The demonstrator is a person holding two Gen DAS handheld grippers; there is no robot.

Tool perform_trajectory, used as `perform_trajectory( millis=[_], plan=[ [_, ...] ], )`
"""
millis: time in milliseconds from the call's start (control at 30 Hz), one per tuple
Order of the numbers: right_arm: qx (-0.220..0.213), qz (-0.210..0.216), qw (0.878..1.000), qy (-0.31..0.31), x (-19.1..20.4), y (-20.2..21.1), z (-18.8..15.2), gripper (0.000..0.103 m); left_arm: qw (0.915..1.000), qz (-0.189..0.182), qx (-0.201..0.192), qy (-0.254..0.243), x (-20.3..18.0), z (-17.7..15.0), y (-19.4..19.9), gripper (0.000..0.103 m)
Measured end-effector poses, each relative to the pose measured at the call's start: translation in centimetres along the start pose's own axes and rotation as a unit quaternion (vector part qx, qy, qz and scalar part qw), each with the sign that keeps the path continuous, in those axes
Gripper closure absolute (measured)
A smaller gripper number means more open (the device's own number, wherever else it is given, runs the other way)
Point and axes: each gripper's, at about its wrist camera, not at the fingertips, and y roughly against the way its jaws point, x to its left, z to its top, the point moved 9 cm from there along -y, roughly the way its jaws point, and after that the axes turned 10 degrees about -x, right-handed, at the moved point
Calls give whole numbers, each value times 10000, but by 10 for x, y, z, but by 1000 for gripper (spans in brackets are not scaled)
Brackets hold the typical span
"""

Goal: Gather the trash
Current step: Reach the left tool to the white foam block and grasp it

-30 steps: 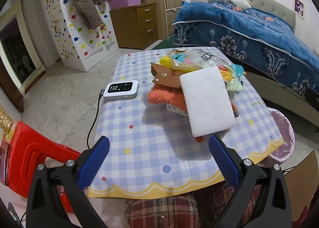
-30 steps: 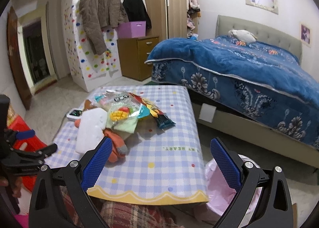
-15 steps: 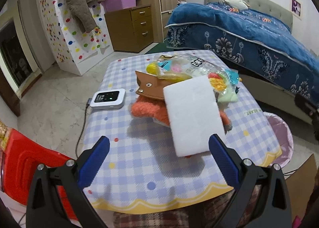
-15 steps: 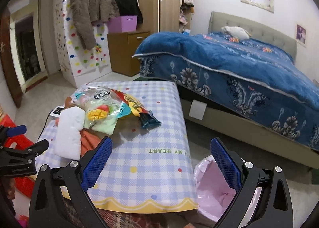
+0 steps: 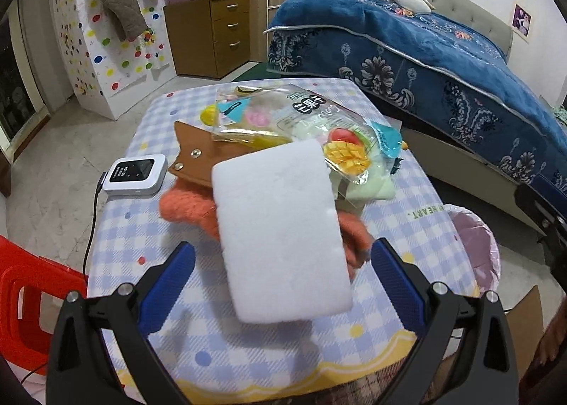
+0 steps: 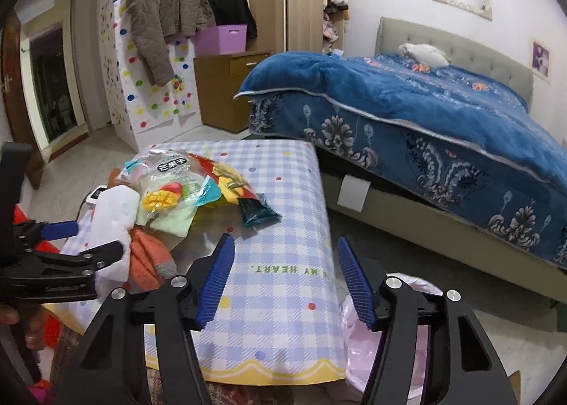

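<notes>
Two grippers are mine to steer, and I start with the left gripper: its blue fingers are spread wide and grip nothing. Between them, at lower centre of the left view, sits the white foam pad. The pad's near end lies inside the gap, but from the right view I cannot tell whether either finger touches it. Its long axis runs away from me, roughly along the gripper's line, with the far end leaning slightly toward upper left. I judge that closing across its short width is the move that matters, and the left hand is clearly the nearer one.

The pad rests on an orange knitted glove, which lies on the checked table. Beyond it, toward upper centre, are a brown leather piece and a clear snack bag. A white device with a cable sits at left, well apart from the heap.

My right gripper is partly spread and empty, hovering over the table's near right edge. The pink-lined bin stands just beside the table at lower right, below that gripper.
</notes>
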Motion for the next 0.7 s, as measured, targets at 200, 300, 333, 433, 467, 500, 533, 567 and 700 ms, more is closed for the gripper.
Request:
perform_trajectory(
  millis=[200, 300, 333, 433, 467, 500, 533, 567, 700],
  plan=[
    [89, 352, 9993, -44, 12, 3, -6, 43, 9996, -92, 244, 75, 4, -13, -10, 36],
    [143, 438, 9989, -41, 20, 5, -8, 42, 9998, -170, 65, 88, 10, -9, 4, 39],
    [161, 482, 9987, -48, 23, 6, -8, 42, 9998, -199, -85, 39, 13, -4, 16, 40],
    [133, 550, 9984, -33, 32, 10, -6, 42, 9992, -126, -382, -32, 27, 5, 40, 40],
    [110, 539, 9985, 12, 36, 11, -4, 42, 9990, -93, -439, -28, 32, 8, 45, 39],
    [97, 535, 9985, 51, 39, 11, -4, 42, 9989, -60, -473, -17, 36, 10, 48, 39],
    [102, 560, 9983, 108, 45, 10, -3, 42, 9987, 19, -510, 25, 46, 11, 53, 39],
    [120, 579, 9981, 159, 50, 9, -2, 42, 9986, 57, -523, 54, 52, 11, 53, 39],
    [134, 639, 9967, 484, 73, -1, 4, 41, 9978, 240, -569, 242, 81, 10, 54, 39]
  ],
)
